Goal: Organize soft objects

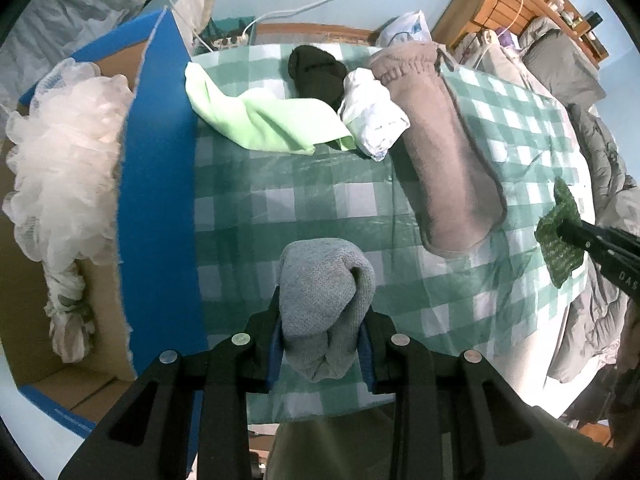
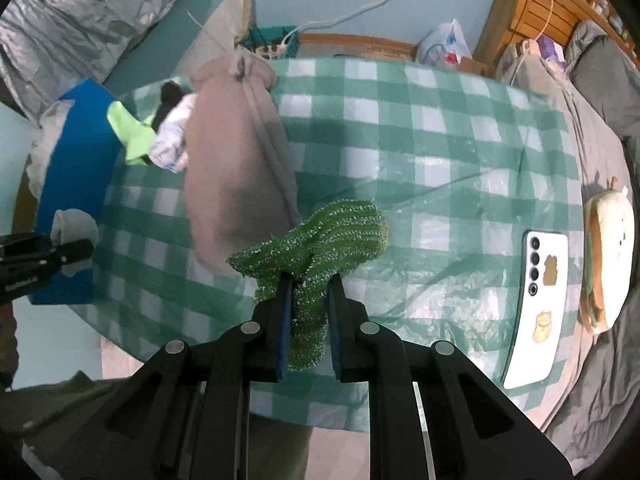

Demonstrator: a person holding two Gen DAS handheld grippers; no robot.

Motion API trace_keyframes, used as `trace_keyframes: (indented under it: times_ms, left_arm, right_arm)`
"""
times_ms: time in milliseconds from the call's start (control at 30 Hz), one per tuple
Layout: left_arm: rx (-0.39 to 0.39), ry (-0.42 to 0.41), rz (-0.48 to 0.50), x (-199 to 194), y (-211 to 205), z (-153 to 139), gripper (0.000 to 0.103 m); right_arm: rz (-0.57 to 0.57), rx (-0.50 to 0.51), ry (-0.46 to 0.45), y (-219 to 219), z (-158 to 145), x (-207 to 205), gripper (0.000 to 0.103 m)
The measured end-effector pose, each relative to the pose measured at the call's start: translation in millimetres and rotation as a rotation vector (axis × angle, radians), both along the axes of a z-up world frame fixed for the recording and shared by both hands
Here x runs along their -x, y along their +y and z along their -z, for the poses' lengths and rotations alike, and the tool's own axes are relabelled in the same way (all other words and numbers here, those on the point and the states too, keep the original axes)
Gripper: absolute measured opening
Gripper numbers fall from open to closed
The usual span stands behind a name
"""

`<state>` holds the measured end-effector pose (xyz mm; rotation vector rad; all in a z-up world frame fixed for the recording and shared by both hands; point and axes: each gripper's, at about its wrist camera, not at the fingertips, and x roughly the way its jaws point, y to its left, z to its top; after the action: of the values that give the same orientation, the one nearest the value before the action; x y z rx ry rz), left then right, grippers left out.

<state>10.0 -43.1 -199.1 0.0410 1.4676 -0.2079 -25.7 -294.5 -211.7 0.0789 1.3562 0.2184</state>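
Above the checked cloth (image 1: 304,208), left hand-held gripper (image 1: 323,320) clamps a grey sock (image 1: 320,296), right hand-held gripper (image 2: 310,304) a green scrubber (image 2: 320,240).

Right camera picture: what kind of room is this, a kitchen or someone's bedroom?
Probably a bedroom. A grey puffy quilt lies bunched beside the green-and-white checked tablecloth, a wooden slatted headboard or shelf stands behind, and a sandwich-shaped plush toy rests nearby.

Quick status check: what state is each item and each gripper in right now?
Left gripper: shut on grey sock.
Right gripper: shut on green scrubber.
Box: open, holds loofah.
Green cloth: crumpled on table.
Tan pouch: lying flat.
Phone: face down.
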Motion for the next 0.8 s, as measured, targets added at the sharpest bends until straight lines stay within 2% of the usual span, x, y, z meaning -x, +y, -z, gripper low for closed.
trace_keyframes:
  times_ms: [267, 800]
  left_arm:
    - [0.009, -0.039, 0.005, 3, 1, -28, 0.031]
    - [0.015, -0.107, -0.053, 10, 23, -64, 0.031]
  right_arm:
    - [-0.027, -0.026, -0.039, 14, -25, -3, 0.014]
    - [-0.125, -0.076, -0.101, 61, -64, -14, 0.014]
